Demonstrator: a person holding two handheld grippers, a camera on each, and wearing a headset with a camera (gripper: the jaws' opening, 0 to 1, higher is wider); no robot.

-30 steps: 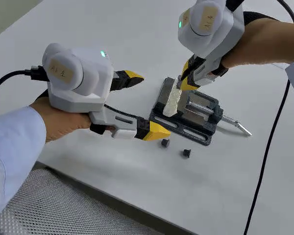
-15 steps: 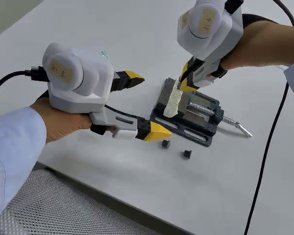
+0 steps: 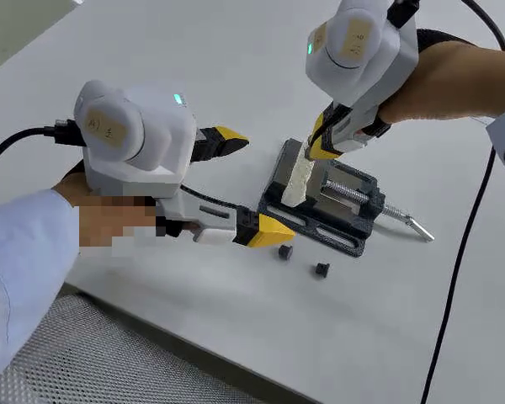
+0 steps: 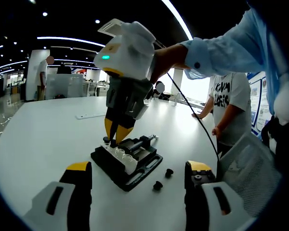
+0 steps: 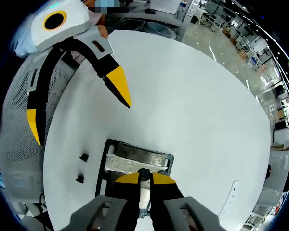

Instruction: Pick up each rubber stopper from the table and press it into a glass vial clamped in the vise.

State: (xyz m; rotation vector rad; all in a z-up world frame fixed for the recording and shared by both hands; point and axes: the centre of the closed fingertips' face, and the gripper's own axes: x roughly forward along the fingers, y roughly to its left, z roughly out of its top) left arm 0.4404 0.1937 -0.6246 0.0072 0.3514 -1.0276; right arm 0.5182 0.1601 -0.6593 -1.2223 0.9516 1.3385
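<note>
Doing the press-in step. Holding the right gripper (image 3: 316, 148) nose-down over the far end of the vise (image 3: 347, 217), with jaws drawn nearly together and pinching what looks like a dark stopper (image 5: 143, 173) at the tips. Lining that stopper up over the end of the row of vials (image 3: 298, 175) clamped between the vise faces. Touching the glass or just above it: cannot tell.

Hovering the left gripper (image 3: 252, 182) just beside the near side of the vise, with jaws spread wide and gripping nothing. Leaving a loose stopper (image 3: 284, 250) and a second loose stopper (image 3: 321, 269) on the table (image 3: 151, 50), just in front of the vise base, near each other and not touching it.

Judging the next move:
- Pushing straight down along the vial axis until the plug seats, going easy because of the glass.
- Letting go and lifting clear.
- Going for the loose stopper on the table, probably with the left gripper, already spread and close by.
- Needing a pinch across its sides there, with the narrow end pointing down.

Watching for tilt, which risks a cocked plug jamming at the vial mouth or popping out of the pinch.
</note>
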